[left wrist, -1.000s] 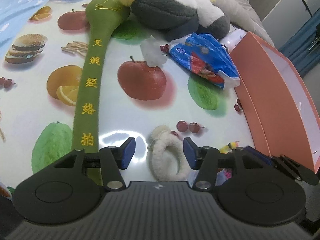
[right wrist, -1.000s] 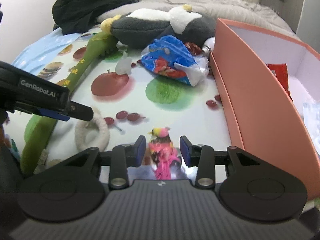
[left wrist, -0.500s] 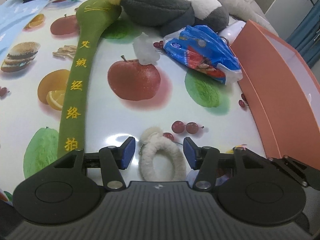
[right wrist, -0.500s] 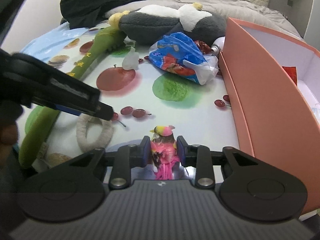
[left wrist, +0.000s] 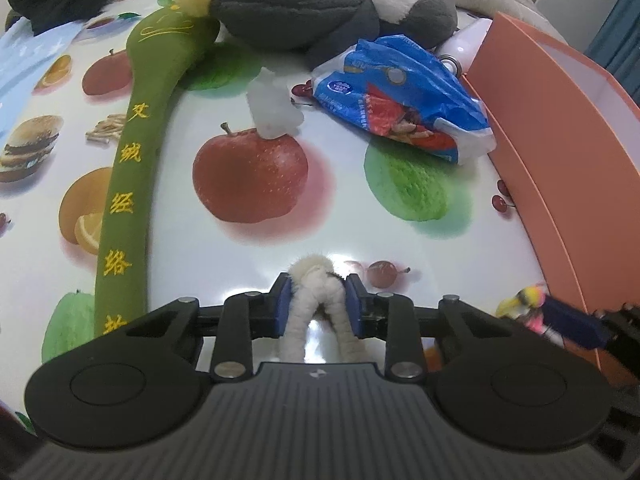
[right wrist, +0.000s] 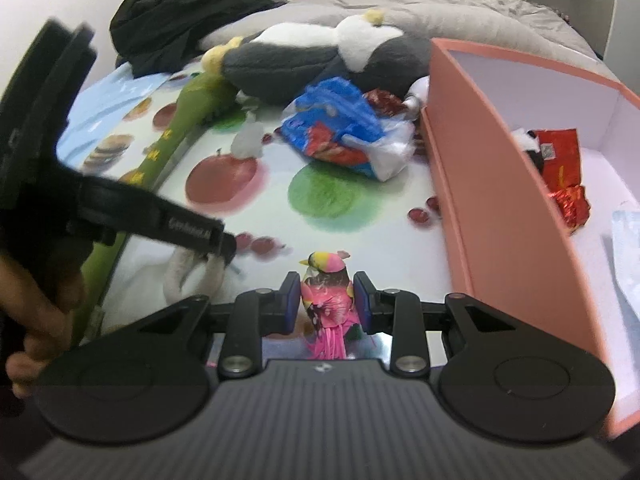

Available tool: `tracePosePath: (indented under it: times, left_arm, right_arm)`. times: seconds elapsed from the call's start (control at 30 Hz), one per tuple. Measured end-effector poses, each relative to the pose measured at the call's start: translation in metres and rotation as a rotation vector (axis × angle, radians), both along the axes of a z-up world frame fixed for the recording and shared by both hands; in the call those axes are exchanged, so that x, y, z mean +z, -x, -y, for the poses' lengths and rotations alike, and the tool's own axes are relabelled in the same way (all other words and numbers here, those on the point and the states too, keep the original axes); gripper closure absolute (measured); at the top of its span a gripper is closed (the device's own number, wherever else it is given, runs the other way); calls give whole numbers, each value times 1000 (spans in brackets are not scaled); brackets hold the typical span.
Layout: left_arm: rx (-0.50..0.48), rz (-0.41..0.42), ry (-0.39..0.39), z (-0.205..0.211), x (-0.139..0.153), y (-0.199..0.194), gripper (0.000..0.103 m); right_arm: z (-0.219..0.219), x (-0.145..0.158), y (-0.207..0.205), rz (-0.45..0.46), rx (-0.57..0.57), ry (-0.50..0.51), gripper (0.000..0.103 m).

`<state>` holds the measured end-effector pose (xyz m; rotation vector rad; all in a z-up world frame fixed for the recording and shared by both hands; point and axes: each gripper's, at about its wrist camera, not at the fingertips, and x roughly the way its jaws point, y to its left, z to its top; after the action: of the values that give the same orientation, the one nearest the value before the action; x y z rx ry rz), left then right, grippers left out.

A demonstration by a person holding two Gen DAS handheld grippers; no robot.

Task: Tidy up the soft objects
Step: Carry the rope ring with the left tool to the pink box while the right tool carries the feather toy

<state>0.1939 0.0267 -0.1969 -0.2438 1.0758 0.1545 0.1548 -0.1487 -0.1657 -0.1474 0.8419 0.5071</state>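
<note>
Left tongs (left wrist: 316,300): jaws closing, white fuzzy loop (left wrist: 318,312) pinched between the blue pads, both strands squeezed together at the tips. Loop lies on the fruit-print surface (left wrist: 248,240), near edge, just right of the long green plush stick (left wrist: 124,184).

Right tongs (right wrist: 326,300): clamped on the pink bird toy (right wrist: 328,300), pads touching both its sides, yellow-pink head poking out past the tips. Toy sits low over the surface, just beside the front wall of the salmon box (right wrist: 492,184).

Box is open-topped; red foil packets (right wrist: 564,176) lie inside against the far part.

On the surface, well apart from both tongs: blue snack bag (left wrist: 404,100) near the box corner, grey-and-white plush (left wrist: 320,0) behind it, small translucent white lump (left wrist: 272,108) at the top of the printed apple.

A hand (right wrist: 36,320) holds the left tongs, blurred in the right wrist view.
</note>
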Motion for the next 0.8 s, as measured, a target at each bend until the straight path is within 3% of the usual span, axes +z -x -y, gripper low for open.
tracePosePath:
  times: [0.07,0.47,0.8]
  left_arm:
    - [-9,-3,2,0,0,-2,77]
    - [-26,12,41,-2,4,0,81]
    - [-34,91,61,-1,39,2,81]
  right_arm:
    - [4,5,-3,5,-9,-17,70]
    - [14,35,-1,44,-50,-47,70]
    - [21,58,-1,67,-61,-81,70]
